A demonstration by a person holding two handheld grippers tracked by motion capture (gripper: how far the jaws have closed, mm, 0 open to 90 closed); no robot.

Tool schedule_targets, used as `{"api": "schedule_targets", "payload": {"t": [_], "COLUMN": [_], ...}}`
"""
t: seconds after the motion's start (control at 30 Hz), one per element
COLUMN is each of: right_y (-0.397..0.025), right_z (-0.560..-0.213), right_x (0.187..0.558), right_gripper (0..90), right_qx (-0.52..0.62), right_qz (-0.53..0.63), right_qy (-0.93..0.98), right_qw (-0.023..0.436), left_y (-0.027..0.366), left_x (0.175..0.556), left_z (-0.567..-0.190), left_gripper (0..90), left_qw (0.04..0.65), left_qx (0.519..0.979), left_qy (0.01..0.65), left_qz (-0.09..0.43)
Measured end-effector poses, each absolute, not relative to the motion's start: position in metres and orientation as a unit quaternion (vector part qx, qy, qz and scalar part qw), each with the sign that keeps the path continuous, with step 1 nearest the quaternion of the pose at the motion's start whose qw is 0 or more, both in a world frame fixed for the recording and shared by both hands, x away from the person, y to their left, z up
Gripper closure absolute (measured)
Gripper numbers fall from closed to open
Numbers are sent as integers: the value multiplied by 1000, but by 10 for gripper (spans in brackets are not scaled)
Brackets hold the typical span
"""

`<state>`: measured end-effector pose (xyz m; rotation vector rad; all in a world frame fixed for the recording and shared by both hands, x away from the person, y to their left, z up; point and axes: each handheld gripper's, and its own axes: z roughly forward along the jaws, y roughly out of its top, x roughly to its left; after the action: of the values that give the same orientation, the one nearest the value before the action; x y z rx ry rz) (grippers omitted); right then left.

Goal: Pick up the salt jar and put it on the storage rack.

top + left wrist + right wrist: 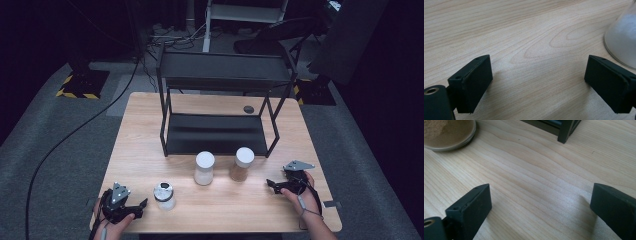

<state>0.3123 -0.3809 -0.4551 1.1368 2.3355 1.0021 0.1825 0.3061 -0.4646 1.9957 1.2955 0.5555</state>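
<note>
Pale wooden surface (150, 150), smooth, matt, visibly grained; black two-tier metal rack (220, 75), matt; clear glossy jars; matt black plastic tool pads (474, 80)

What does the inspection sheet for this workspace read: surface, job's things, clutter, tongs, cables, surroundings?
Surface: light wooden table.
Job's things: two-tier black shelf, both tiers bare; three jars upright in front: white-lidded jar, brown-powder jar, silver-lidded jar.
Clutter: small dark disc by the shelf.
Tongs: left tongs and right tongs open, holding nothing, low at the table's near edge.
Cables: black cable across the floor, more behind the table.
Surroundings: grey carpet, hazard-striped bases, dark room.
</note>
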Motion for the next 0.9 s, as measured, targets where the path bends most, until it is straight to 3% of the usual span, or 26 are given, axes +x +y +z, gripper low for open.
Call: {"api": "schedule_targets", "payload": {"t": [0.9], "right_y": [-381], "right_z": [-455], "right_x": [313], "right_gripper": [32], "right_qx": [401], "right_qz": [354], "right_qy": [826], "right_qw": [178], "left_y": [297], "left_x": [160], "left_z": [-399], "left_gripper": [91], "left_qw": [398], "left_qx": [772], "left_qy": [450], "left_qz": [208]}}
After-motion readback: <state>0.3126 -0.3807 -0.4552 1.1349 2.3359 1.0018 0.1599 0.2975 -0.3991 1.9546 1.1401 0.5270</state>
